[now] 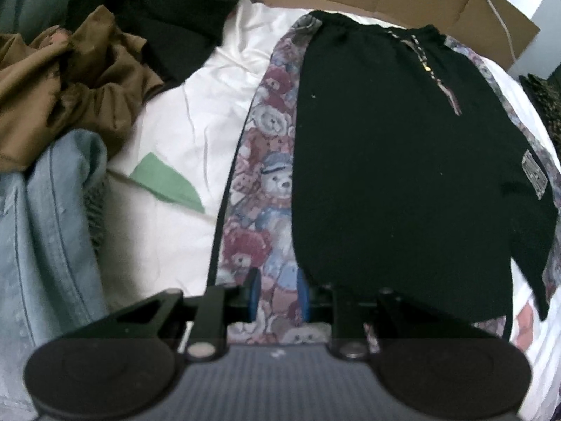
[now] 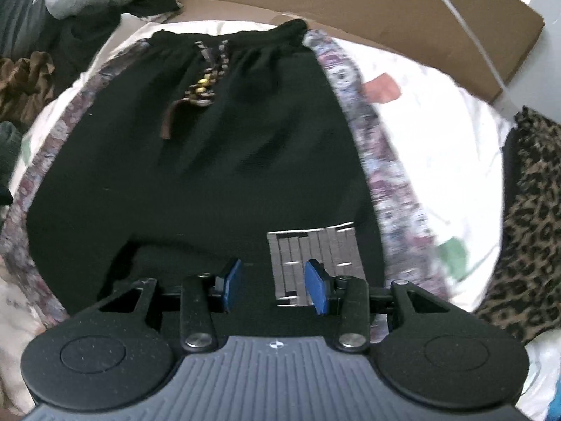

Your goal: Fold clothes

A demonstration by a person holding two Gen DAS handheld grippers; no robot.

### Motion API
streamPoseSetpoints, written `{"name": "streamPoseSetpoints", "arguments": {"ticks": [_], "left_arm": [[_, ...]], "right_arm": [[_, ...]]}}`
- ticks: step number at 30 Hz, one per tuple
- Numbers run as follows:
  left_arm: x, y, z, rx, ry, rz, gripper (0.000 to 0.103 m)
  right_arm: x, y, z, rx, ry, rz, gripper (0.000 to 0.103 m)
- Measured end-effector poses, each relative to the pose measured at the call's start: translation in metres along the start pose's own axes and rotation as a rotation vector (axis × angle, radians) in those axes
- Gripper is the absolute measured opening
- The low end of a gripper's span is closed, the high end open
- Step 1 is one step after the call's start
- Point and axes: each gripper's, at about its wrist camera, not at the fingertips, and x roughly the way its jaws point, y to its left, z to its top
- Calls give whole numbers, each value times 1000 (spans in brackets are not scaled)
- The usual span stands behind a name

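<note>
A pair of black pants point(image 1: 396, 161) lies flat in the middle of a white sheet point(image 1: 196, 105), waistband at the far end. A strip of teddy-bear print point(image 1: 266, 161) runs down each outer edge. The print strip on the one side reaches back to the left gripper point(image 1: 278, 293). Its blue pads point(image 1: 255, 293) stand a narrow way apart over the printed cloth; whether they pinch it cannot be told.

In the right wrist view the right gripper point(image 2: 277, 289) hangs over the near end of the pants, its blue pads point(image 2: 317, 287) moderately apart with nothing pressed between them. A grey woven patch point(image 2: 315, 256) sits on the black cloth just behind one pad.

Bare sheet lies open on both sides of the pants. A green patch point(image 1: 164, 184) marks the sheet on one side, a pink one point(image 2: 382, 87) on the other.

Clutter rings the bed. In the left wrist view a crumpled brown garment point(image 1: 70, 84), a blue denim piece point(image 1: 52, 231) and dark cloth point(image 1: 182, 17) heap beside the sheet. In the right wrist view a leopard-print fabric point(image 2: 529, 210) borders the sheet. Flat cardboard point(image 2: 350, 3) stands along the far edge, a white cord point(image 2: 466, 24) running across it.

The pants look matte and thick. A braided drawstring point(image 2: 207, 80) with gold beads hangs from the waistband.
</note>
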Motion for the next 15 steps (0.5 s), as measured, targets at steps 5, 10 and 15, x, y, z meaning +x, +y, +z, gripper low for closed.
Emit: {"name": "streamPoseSetpoints", "arguments": {"ticks": [5, 10, 15], "left_arm": [[2, -2, 15, -18, -13, 50, 23], [4, 1, 33, -51, -19, 118, 23], [5, 1, 59, -65, -35, 158, 23]], "right_arm": [[2, -40, 0, 17, -44, -23, 47], [13, -83, -1, 119, -168, -11, 46], [32, -116, -3, 187, -296, -36, 45]]}}
